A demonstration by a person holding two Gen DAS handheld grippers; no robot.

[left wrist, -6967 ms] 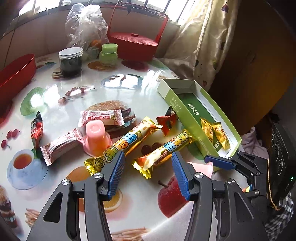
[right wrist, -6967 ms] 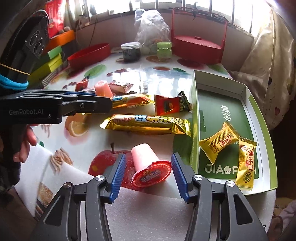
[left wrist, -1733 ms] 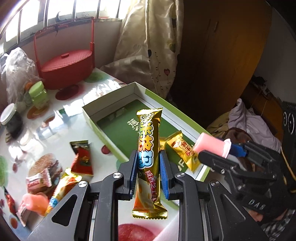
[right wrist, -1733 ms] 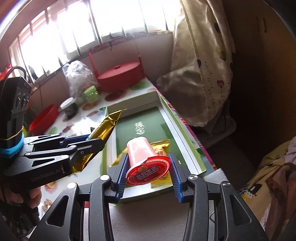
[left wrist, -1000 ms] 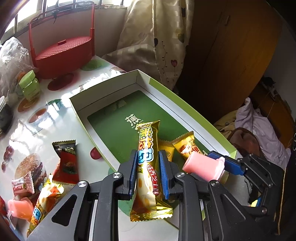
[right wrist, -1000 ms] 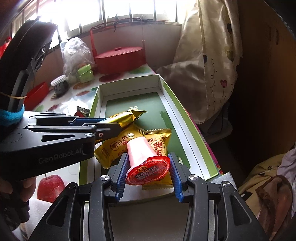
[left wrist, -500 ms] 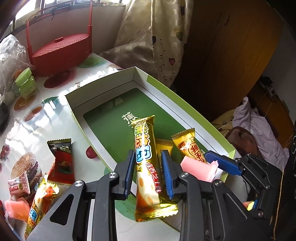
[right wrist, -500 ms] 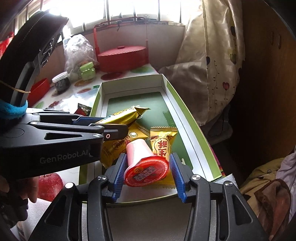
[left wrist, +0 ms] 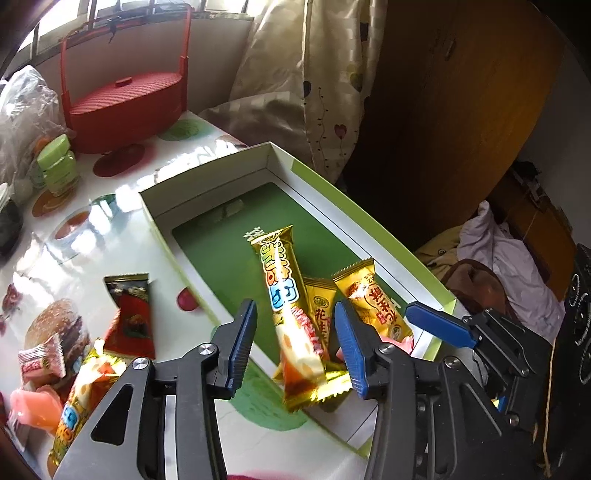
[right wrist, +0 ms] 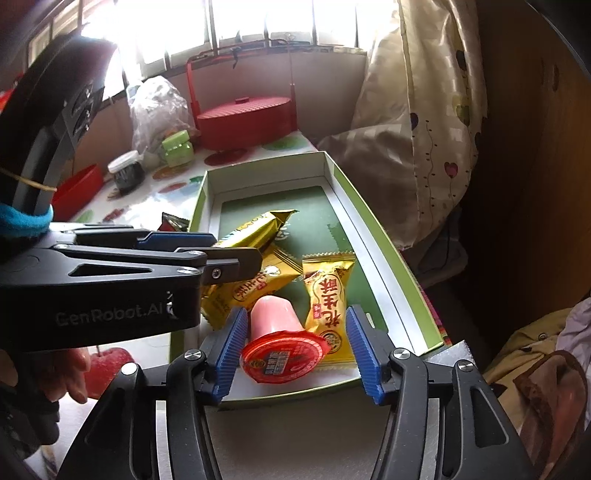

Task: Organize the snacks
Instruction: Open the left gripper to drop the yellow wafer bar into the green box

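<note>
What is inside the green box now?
The green box holds a long gold bar, two yellow candies and a pink jelly cup. The bar covers part of one candy; the floor beneath them is hidden.

— Where is the light coming from?
— Daylight floods through the window [right wrist: 258, 26] behind the red basket [right wrist: 245, 120], blown out white, with glare on the glossy table [left wrist: 122, 192] beside it.
— And the edges?
— Fisheye-bent, with dark corners; the wooden wardrobe [left wrist: 461, 122] sits dim.
</note>
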